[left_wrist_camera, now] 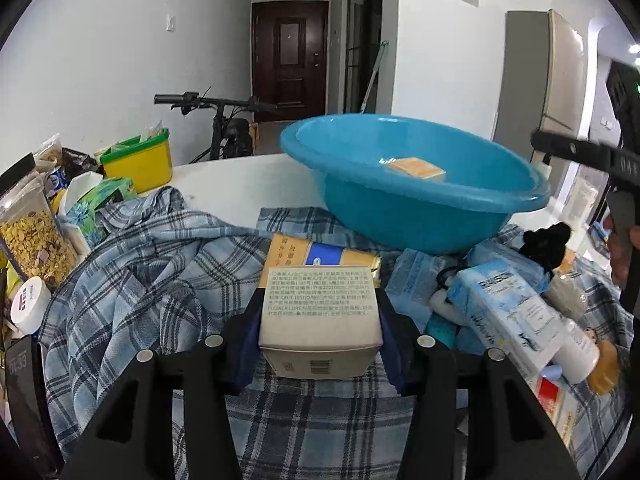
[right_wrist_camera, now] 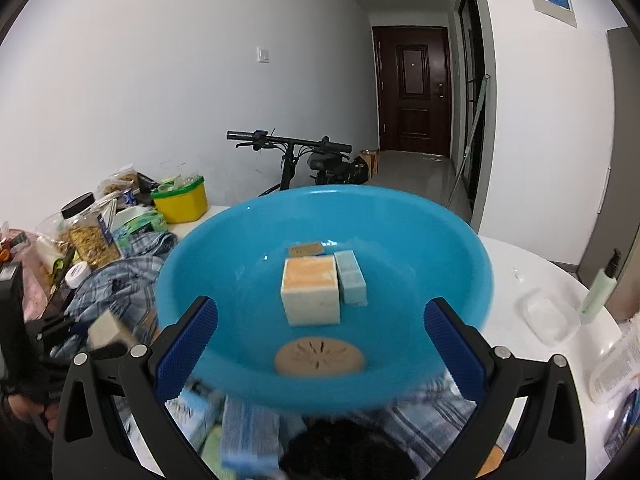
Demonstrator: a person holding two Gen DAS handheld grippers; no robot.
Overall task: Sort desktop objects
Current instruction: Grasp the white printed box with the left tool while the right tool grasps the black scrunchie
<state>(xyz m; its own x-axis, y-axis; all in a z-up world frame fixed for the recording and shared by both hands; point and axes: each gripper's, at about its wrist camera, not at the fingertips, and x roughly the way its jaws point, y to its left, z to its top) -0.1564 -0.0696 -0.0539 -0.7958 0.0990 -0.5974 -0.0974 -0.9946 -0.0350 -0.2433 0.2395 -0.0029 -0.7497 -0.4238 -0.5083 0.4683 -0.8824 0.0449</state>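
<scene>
My left gripper (left_wrist_camera: 320, 332) is shut on a beige carton box (left_wrist_camera: 320, 316) with printed text on top, held above a plaid shirt (left_wrist_camera: 152, 276). A blue plastic basin (left_wrist_camera: 412, 184) sits behind it. In the right wrist view the basin (right_wrist_camera: 224, 264) holds an orange-topped box (right_wrist_camera: 312, 294), a pale blue box (right_wrist_camera: 352, 282) and a tan round disc (right_wrist_camera: 319, 358). My right gripper (right_wrist_camera: 320, 344) is open and empty at the basin's near rim. The left gripper with its box shows at the left of that view (right_wrist_camera: 106, 332).
An orange and blue box (left_wrist_camera: 320, 254) lies under the held carton. Blue tissue packs (left_wrist_camera: 500, 300), a white bottle (left_wrist_camera: 580, 350) and a black toy (left_wrist_camera: 546, 242) lie right. A cereal jar (left_wrist_camera: 36, 236), a yellow tub (left_wrist_camera: 138, 162) and a phone (left_wrist_camera: 24, 392) stand left. A clear lid (right_wrist_camera: 548, 318) and green bottle (right_wrist_camera: 600, 284) are right.
</scene>
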